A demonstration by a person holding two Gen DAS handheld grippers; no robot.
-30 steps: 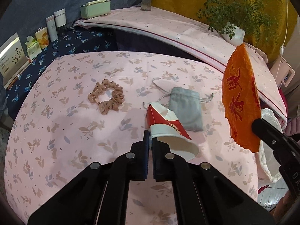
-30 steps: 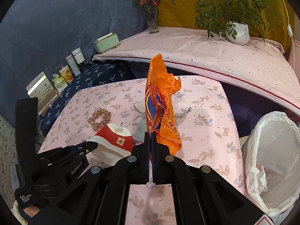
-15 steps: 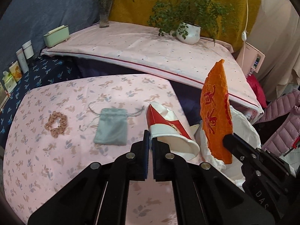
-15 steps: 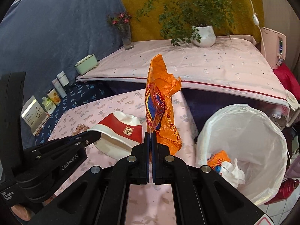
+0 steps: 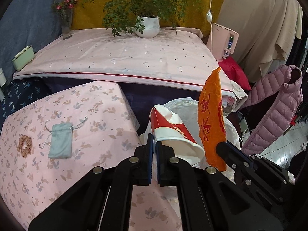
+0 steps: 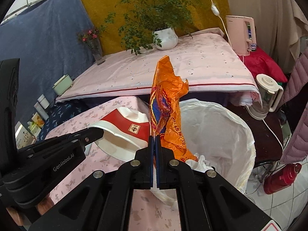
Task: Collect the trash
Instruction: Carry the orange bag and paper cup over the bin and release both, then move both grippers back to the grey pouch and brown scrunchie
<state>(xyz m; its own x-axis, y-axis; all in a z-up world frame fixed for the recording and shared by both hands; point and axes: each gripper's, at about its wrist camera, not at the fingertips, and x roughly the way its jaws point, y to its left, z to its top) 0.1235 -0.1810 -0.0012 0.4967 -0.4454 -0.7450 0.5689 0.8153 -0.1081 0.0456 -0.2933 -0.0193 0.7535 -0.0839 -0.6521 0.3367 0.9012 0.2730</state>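
My left gripper (image 5: 154,144) is shut on the rim of a crushed red and white paper cup (image 5: 173,132), held above the table's right edge near the bin. The cup also shows in the right wrist view (image 6: 123,132). My right gripper (image 6: 155,140) is shut on a crumpled orange snack wrapper (image 6: 167,111), held upright over the near rim of a bin lined with a white plastic bag (image 6: 221,130). The wrapper also shows in the left wrist view (image 5: 211,123). Some trash lies inside the bin.
A grey drawstring pouch (image 5: 60,140) and a tan scrunchie (image 5: 24,146) lie on the pink floral table (image 5: 96,115). Behind is a higher pink-covered surface with a potted plant (image 5: 147,26). A blender (image 6: 265,98), red flask (image 6: 281,175) and pink jacket (image 5: 277,107) stand right of the bin.
Both grippers have swung right, from over the table to the bin beside it, each still holding its piece of trash. The pouch and scrunchie stay on the table.
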